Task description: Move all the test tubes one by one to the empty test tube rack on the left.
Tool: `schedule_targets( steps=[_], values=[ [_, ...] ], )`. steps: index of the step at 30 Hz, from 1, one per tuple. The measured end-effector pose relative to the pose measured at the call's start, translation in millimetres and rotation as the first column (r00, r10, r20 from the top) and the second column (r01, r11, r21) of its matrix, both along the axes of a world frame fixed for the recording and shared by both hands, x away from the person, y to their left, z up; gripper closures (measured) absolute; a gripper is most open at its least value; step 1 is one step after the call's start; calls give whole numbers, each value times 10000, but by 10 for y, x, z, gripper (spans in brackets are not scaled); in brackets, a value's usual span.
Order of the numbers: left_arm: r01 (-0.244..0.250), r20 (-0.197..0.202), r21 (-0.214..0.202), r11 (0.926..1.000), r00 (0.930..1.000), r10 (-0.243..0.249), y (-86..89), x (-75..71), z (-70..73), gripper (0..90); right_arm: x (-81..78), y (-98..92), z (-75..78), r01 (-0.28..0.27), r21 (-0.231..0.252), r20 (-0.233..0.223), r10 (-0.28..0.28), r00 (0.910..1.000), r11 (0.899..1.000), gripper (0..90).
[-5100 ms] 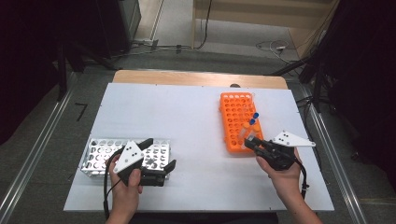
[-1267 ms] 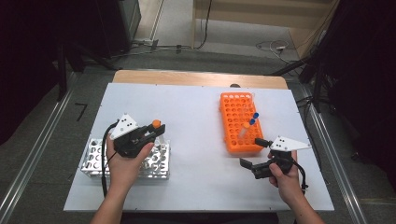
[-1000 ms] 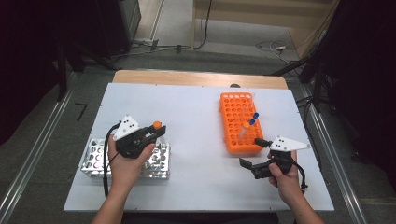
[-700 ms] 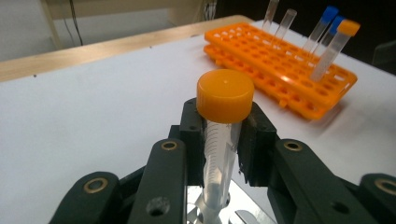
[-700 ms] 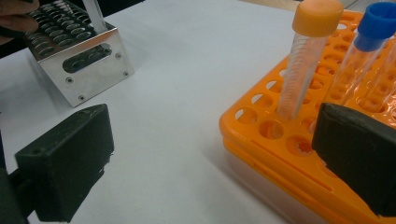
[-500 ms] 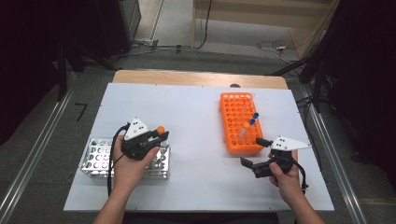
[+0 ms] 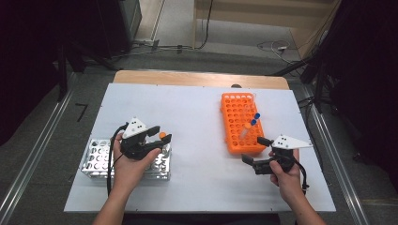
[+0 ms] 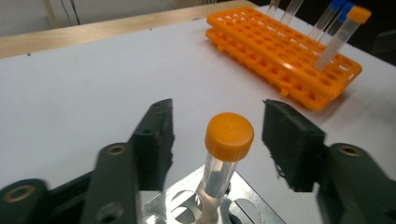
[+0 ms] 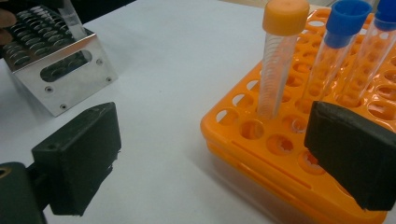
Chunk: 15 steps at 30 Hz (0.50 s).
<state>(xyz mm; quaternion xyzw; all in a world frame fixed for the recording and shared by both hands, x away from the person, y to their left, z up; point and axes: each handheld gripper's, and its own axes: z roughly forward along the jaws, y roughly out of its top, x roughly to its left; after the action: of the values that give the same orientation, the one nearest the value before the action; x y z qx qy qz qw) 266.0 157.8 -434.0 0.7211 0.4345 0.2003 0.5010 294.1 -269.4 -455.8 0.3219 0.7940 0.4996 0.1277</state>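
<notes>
Between the left gripper's (image 8: 219,140) jaws, which have just been opening and stand clear of it, the orange-capped tube (image 8: 226,154) sits in the metal rack (image 7: 96,159); lift straight up, avoiding the cap.

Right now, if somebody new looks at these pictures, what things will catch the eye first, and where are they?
The bright orange rack on the right part of the white table stands out first, with one orange-capped and two blue-capped tubes upright in it. At the left, an orange-capped tube stands in the metal rack, between the left gripper jaws, which have just been opening and no longer press it. The right gripper waits open beside the orange rack.
</notes>
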Motion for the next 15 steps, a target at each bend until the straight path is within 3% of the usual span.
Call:
schedule_targets(
  steps=[6,11,15],
  values=[
    [114,316,-776,9969,9995,-90,42,-43,49,196,102,18,-1,497,368,-304,-486,9984,9981,146],
    [437,606,-1223,9915,9975,-365,50,-96,76,63,216,73,-43,1277,219,-394,-1268,9911,9916,328],
    [720,839,-1405,9875,9946,-606,56,-131,97,20,265,116,-77,1430,131,-435,-1423,9889,9896,409]
  ],
)
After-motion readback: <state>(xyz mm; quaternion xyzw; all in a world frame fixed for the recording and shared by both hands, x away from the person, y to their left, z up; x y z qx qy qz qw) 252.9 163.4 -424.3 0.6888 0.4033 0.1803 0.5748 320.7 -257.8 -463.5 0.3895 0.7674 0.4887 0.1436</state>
